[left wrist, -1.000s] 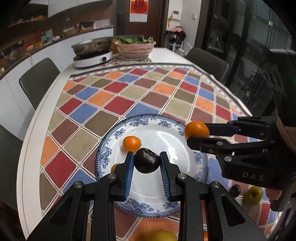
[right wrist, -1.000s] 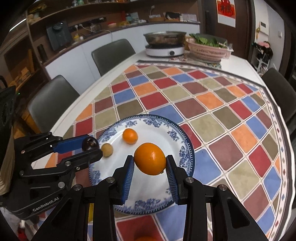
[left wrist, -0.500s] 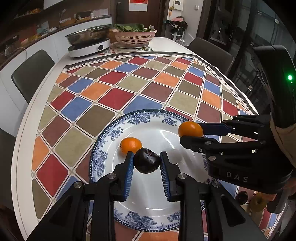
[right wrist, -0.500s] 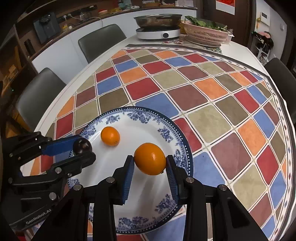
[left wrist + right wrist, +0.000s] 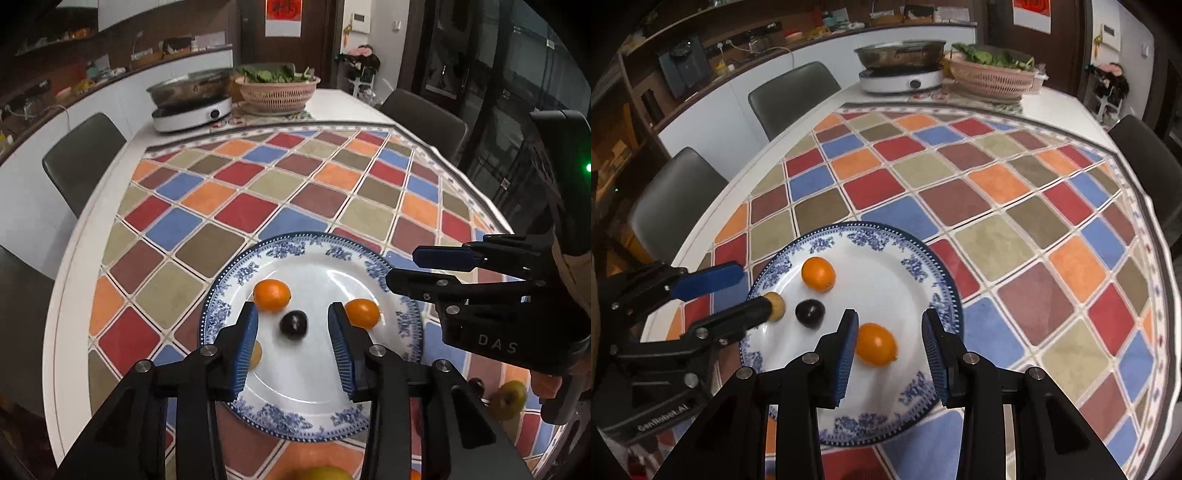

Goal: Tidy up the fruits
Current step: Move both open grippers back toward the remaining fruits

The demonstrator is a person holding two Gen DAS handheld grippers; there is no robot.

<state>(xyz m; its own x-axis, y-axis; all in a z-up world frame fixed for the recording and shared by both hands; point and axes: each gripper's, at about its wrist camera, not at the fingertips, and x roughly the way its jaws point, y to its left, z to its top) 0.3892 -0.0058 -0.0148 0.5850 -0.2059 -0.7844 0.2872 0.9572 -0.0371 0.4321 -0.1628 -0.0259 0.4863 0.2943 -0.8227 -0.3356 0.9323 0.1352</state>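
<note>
Checkered table [image 5: 229, 206], blue-rimmed plate [image 5: 886, 236] gathering fruit; left hand-held gripper [image 5: 291, 332] spread wide over plum [image 5: 293, 324]; right hand-held gripper [image 5: 889, 341] equally open around orange [image 5: 876, 344].

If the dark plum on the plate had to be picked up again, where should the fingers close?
Grip the plum across its widest middle, coming from above with the fingers on its left and right. It is round and lies free on the plate; the oranges sit apart, though a yellowish fruit lies near its left side.
</note>
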